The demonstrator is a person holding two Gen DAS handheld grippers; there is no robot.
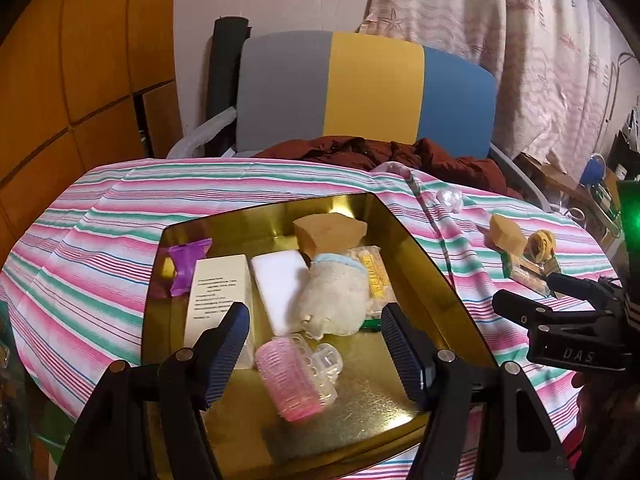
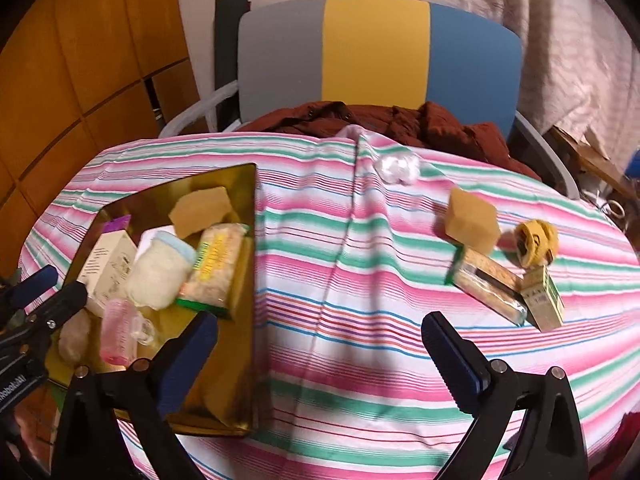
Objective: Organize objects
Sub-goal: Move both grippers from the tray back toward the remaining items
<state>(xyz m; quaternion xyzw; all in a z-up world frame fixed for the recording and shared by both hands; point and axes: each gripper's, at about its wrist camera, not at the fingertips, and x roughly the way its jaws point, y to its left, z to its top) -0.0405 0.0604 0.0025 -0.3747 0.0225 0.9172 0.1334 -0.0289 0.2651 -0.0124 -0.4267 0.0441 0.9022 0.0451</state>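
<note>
A gold tray (image 1: pixel 436 280) (image 2: pixel 244 344) sits on the striped tablecloth. It holds a pink hair roller (image 1: pixel 286 376) (image 2: pixel 116 330), a clear roller (image 1: pixel 326 362), a fluffy sock (image 1: pixel 336 300) (image 2: pixel 160 268), a snack packet (image 2: pixel 216 268), a white box (image 1: pixel 218 292) (image 2: pixel 108 264), a white block (image 1: pixel 278 288), a purple packet (image 1: pixel 188 264) and a tan sponge (image 1: pixel 328 232) (image 2: pixel 202 210). My left gripper (image 1: pixel 314 350) hovers open over the rollers. My right gripper (image 2: pixel 320 354) is open above bare cloth. A second sponge (image 2: pixel 472 220), yellow tape (image 2: pixel 536 242), a wrapped bar (image 2: pixel 488 284) and a small carton (image 2: pixel 544 300) lie to its right.
A crumpled clear wrapper (image 2: pixel 396 168) lies near the table's far edge. Behind stands a grey, yellow and blue chair (image 2: pixel 376 48) with a dark red garment (image 2: pixel 400 124). Wooden cabinets (image 2: pixel 80 60) are at left, a curtain (image 1: pixel 540 40) at right.
</note>
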